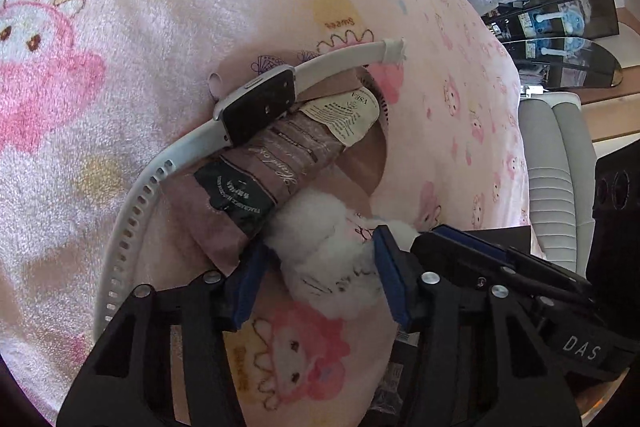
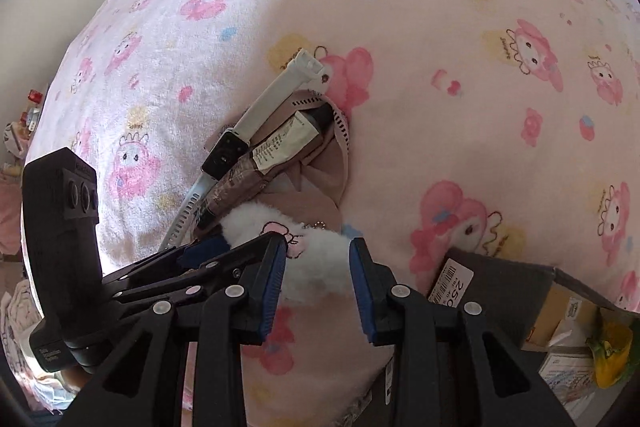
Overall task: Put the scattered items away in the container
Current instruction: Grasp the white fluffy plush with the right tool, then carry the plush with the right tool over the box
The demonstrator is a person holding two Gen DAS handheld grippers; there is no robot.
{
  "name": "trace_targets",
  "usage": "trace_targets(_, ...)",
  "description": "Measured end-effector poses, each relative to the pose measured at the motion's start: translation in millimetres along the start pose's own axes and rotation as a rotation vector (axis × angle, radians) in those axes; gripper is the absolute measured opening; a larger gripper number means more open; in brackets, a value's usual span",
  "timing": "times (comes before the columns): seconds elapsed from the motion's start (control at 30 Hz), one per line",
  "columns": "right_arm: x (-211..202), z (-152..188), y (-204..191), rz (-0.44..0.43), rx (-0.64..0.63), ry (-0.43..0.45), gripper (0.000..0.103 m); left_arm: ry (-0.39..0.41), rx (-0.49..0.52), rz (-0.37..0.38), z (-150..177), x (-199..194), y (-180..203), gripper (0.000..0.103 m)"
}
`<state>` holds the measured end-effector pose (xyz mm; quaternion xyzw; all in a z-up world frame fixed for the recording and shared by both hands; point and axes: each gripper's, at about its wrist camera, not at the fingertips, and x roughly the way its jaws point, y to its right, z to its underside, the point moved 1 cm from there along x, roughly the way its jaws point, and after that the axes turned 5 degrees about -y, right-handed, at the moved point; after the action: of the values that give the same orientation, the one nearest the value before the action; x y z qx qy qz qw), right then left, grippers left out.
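Blue-padded fingers [image 1: 387, 267] of the left gripper [image 1: 316, 279] are seen nearest the lens, spread apart on either side of a white fluffy plush charm [image 1: 332, 259]; the pads appear to lie beside the fur, but a firm pinch cannot be confirmed. From the other side the right gripper [image 2: 318, 283] is likewise held open about the same plush charm [image 2: 320, 263], with nothing clamped.

Just beyond the charm a mauve hand-cream tube [image 1: 276, 163] is propped in the mouth of a small beige pouch [image 1: 360, 163], its printed label turned upward. Across the tube a white-strapped smartwatch [image 1: 258, 111] is laid, its straps hanging outside the pouch over the pink cartoon-print blanket [image 1: 120, 7]. At the lower right of the right wrist view the corner of a cardboard box [image 2: 516, 291] is shown, with packets inside.

Taken as the container, the pouch is judged only partly loaded: tube and watch are resting at its opening rather than tucked in, and the charm is left to be placed
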<state>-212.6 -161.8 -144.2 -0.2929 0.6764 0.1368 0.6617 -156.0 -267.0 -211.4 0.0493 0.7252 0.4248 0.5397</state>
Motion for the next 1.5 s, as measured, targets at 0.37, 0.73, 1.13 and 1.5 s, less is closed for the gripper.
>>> trace_targets(0.37, -1.2, 45.4, -14.2, -0.162, -0.005, -0.037, 0.030, 0.064, -0.030, 0.064, 48.4, -73.0, -16.3, 0.020)
trace_targets(0.73, 26.1, 56.7, -28.4, -0.179, -0.050, -0.142, 0.040, 0.048, -0.124, 0.042, 61.2, -63.2, -58.2, 0.042)
trace_targets(1.13, -8.2, 69.6, -23.0, -0.306, -0.041, -0.052, 0.041, 0.071, -0.062, 0.110, 66.9, -83.2, -27.5, 0.033)
trace_targets(1.5, -151.3, 136.7, 52.3, -0.319, 0.053, 0.264, 0.041, -0.013, 0.209, 0.154, 92.8, -102.7, 131.1, 0.032)
